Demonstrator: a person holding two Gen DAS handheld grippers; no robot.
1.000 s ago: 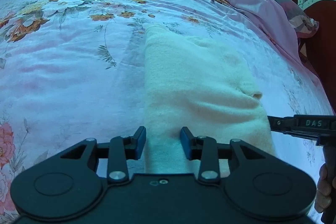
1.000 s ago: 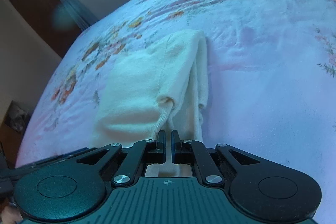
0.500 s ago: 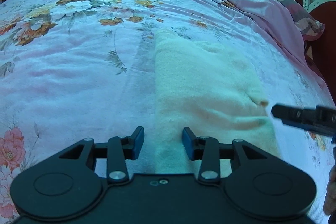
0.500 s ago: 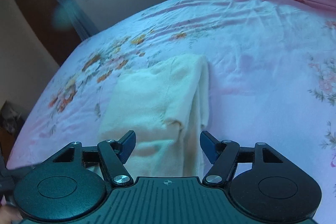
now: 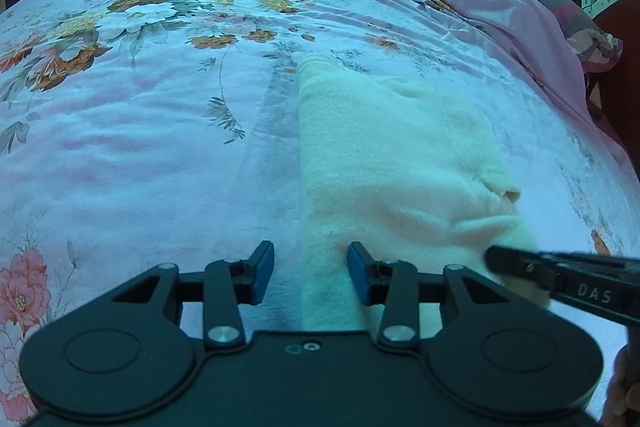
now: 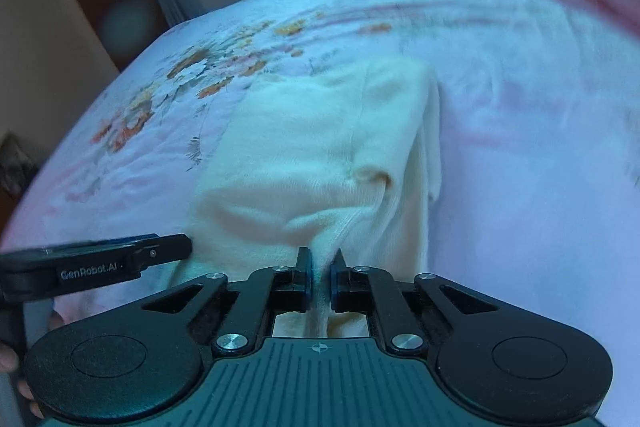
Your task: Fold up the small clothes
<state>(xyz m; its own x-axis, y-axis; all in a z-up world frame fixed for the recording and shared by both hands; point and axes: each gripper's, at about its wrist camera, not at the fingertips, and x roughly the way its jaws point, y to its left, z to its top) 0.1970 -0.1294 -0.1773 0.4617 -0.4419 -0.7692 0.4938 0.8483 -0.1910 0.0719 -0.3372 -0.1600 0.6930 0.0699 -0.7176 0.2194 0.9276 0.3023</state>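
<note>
A cream garment point(image 5: 392, 163) lies folded on a floral pink bedspread point(image 5: 140, 147). At the garment's near edge, the right gripper point(image 6: 320, 277) pinches a raised fold. The left gripper point(image 5: 310, 273), jaws spread, straddles the garment's left edge without gripping.

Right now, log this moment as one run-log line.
left gripper: open, straddling garment's left edge | right gripper: shut on cream garment near edge | garment: partly folded on floral bedspread
</note>
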